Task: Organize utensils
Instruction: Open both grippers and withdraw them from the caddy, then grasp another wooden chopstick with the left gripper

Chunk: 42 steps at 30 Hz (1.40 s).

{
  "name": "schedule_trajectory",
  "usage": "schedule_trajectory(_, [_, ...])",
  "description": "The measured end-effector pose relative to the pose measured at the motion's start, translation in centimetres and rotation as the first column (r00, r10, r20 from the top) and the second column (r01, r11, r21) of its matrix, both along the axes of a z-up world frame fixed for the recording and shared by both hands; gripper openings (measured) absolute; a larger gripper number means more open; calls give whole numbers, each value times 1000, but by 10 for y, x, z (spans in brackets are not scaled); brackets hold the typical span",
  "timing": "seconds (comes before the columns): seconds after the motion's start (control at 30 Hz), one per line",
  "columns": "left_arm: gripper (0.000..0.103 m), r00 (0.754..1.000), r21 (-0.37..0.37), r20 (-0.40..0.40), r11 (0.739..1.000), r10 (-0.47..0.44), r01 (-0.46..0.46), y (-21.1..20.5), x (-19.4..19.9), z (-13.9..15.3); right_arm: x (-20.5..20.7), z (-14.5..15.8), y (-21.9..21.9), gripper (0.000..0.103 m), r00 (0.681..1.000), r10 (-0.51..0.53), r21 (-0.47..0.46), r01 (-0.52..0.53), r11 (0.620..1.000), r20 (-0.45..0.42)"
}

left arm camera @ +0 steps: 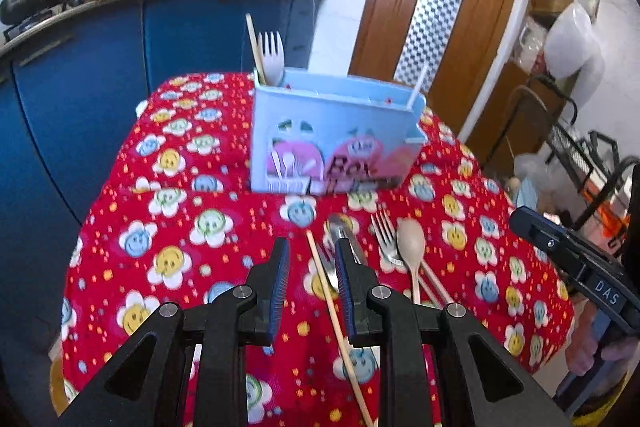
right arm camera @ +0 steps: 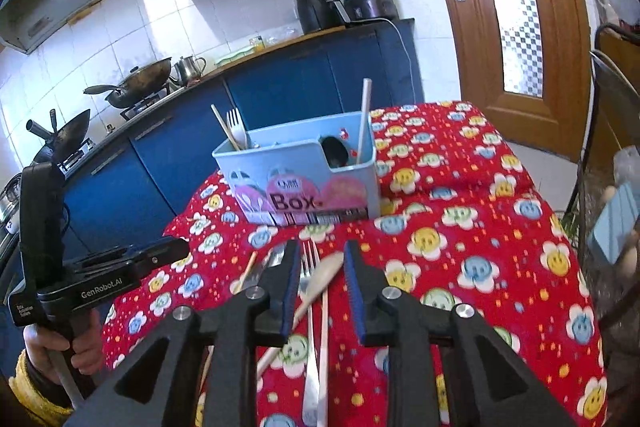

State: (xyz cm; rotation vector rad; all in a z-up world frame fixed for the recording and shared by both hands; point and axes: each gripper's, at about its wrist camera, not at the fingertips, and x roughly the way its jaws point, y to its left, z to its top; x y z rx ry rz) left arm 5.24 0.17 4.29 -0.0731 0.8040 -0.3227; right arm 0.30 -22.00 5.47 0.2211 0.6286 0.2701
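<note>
A: Going left to right, where do things lie?

B: In the left wrist view, the left gripper (left arm camera: 310,259) hangs above the red flowered cloth (left arm camera: 168,227) with its jaws narrowly apart and nothing between them. A wooden chopstick (left arm camera: 336,323) runs past its right finger, then a metal spoon (left arm camera: 340,231), a metal fork (left arm camera: 386,231) and a beige spoon (left arm camera: 412,247).

A: And the holder?

B: The blue utensil box (left arm camera: 332,131) stands at twelve o'clock, already holding a white fork (left arm camera: 271,55) and sticks.

A: The other tool?

B: The right gripper (right arm camera: 322,267) is empty too, jaws narrowly apart, straddling the fork and beige spoon (right arm camera: 324,271) from above.

A: So which step?

B: Picking the next piece, I judge. The next move calls for lowering onto one utensil only, since they overlap.
</note>
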Motion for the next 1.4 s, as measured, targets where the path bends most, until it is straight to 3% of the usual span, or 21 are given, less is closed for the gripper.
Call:
schedule_trajectory(0.13, [23,996,-9,-90,1000,-30,29,-6,-1,-14,-7,-6,-5,29,1000,-6,1,6,1000,-19])
schedule_trajectory(0.53, [23,970,101,-238,992,-52,78,-28,15,-48,-11,-23,-20,34,999,-9,23,11,1000,-53])
schedule_trajectory(0.73, [23,951,110,-301,988,-72,110,-33,23,-56,-8,-30,-27,35,997,-18,35,21,999,-71])
schedule_trajectory(0.97, [14,952,141,-297,983,-75,121,-35,31,-58,-4,-35,-30,36,996,-20,42,24,999,-82])
schedule_trajectory(1.03, [7,952,126,-298,986,-68,110,-32,34,-58,-2,-37,-30,36,996,-18,42,22,999,-89])
schedule_trajectory(1.2, [4,957,62,-286,996,-49,69,-18,30,-58,1,-38,-27,36,995,-16,33,19,999,-100])
schedule_trajectory(1.4, [4,981,13,-193,1000,-19,21,4,17,-45,15,-42,-19,36,988,22,50,-14,999,-150])
